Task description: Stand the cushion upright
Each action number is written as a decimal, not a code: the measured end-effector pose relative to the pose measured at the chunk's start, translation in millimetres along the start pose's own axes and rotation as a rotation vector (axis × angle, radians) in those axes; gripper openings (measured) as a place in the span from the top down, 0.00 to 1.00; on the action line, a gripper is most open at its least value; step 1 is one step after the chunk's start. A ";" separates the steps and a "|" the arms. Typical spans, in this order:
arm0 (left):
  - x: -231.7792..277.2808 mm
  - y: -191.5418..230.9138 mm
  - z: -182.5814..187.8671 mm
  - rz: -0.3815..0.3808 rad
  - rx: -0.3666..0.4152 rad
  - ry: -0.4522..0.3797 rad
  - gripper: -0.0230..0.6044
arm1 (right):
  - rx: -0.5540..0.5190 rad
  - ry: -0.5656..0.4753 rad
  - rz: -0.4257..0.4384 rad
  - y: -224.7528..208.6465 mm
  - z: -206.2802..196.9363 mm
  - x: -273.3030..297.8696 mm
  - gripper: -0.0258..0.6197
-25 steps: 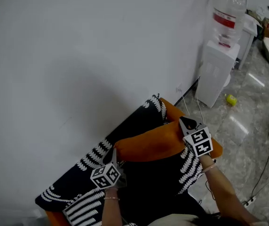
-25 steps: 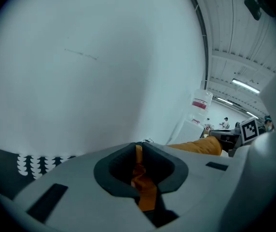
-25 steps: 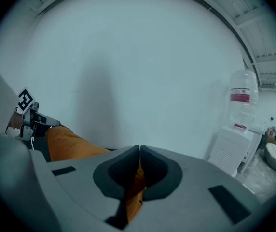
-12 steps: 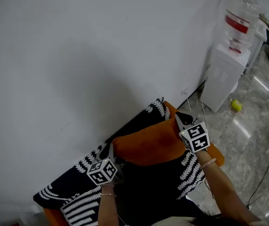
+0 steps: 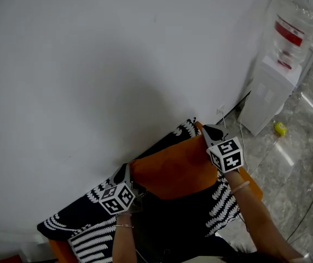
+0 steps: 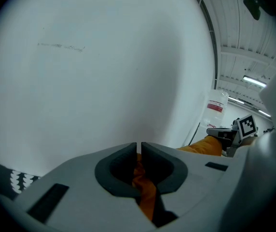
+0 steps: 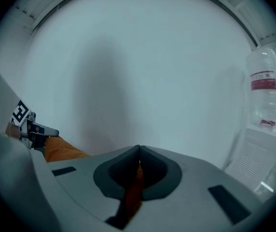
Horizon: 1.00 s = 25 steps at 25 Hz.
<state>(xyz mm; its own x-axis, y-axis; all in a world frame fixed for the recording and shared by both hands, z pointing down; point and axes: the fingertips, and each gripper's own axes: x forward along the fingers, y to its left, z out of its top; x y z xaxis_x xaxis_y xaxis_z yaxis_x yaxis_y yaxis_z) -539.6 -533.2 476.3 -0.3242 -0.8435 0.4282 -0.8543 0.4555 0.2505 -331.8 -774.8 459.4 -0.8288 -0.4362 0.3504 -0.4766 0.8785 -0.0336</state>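
An orange cushion (image 5: 174, 170) stands tilted on a sofa with a black cover printed with white leaves (image 5: 91, 235), its top near the white wall. My left gripper (image 5: 125, 175) is shut on the cushion's left corner; orange fabric (image 6: 145, 192) shows pinched between its jaws. My right gripper (image 5: 207, 133) is shut on the cushion's right corner, with orange fabric (image 7: 134, 190) between its jaws too. In the left gripper view the cushion (image 6: 206, 146) stretches across to the other gripper. In the right gripper view the cushion (image 7: 63, 150) runs left toward the left gripper.
A white wall (image 5: 118, 64) rises right behind the sofa. A white water dispenser (image 5: 279, 75) with a bottle stands on the marble floor at the right, a small yellow object (image 5: 279, 128) beside it. Cables run along the floor near the sofa's right end.
Both grippers have carried the cushion toward the wall, and it now shows more of its broad face, standing steeper than a second ago.
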 end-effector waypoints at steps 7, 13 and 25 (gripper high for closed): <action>21.7 8.8 13.1 0.018 0.008 -0.015 0.89 | 0.002 -0.031 0.037 -6.0 14.6 37.5 0.95; 43.8 3.6 20.9 0.030 0.051 -0.007 0.90 | -0.074 -0.037 0.050 -8.5 38.3 67.2 0.95; 77.7 34.3 21.6 0.090 0.067 0.041 0.89 | -0.164 -0.001 0.086 -5.1 32.9 109.3 0.95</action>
<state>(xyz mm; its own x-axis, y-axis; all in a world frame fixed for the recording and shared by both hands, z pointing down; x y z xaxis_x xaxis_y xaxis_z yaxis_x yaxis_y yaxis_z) -602.8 -589.3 499.4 -0.3849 -0.7875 0.4814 -0.8482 0.5075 0.1519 -429.7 -833.5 467.1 -0.8645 -0.3586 0.3523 -0.3501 0.9324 0.0899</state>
